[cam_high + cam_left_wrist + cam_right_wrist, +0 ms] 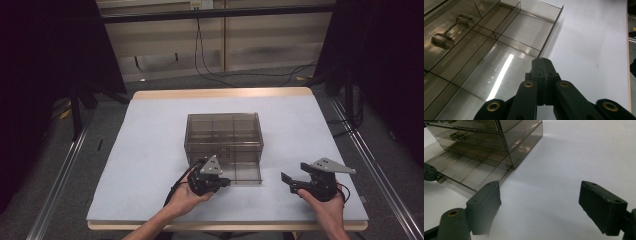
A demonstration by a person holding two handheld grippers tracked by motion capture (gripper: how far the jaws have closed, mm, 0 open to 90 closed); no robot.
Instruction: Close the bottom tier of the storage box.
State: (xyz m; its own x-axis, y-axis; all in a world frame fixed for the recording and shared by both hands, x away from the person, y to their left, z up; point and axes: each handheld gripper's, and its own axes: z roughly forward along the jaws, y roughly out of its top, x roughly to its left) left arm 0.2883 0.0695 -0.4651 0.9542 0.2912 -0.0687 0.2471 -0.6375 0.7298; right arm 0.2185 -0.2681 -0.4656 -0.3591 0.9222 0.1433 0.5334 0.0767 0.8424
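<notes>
While the high view looked down on the white table (150, 150), the person's left hand (187, 197) came in from the near edge, angled toward the right and far side, and carried the left gripper (225, 182) with its tip at the pulled-out bottom drawer (245, 172) of a smoked transparent drawer box (224, 132). The box stood in the middle of the table, its long axis running left to right and its front facing the near side. The drawer stuck out toward the near side. The right hand (327, 207) rested near the right near corner, well apart from the box, and its right gripper (289, 181) pointed left with the jaws spread.

In the left gripper view, the two black jaws were pressed together, and their tip (543, 65) sat at the front wall of the open drawer (499, 62), beside its near corner; whether the thin wall was pinched between them could not be told. The drawer's dividers ran away to the far left, and a handle (450, 31) of a closed drawer showed above.

In the right gripper view, the jaws stood wide apart over bare table (554, 170), with nothing between the pads (487, 205). The box (524, 140) sat at the far left, its open drawer (471, 170) extending toward the near left.
</notes>
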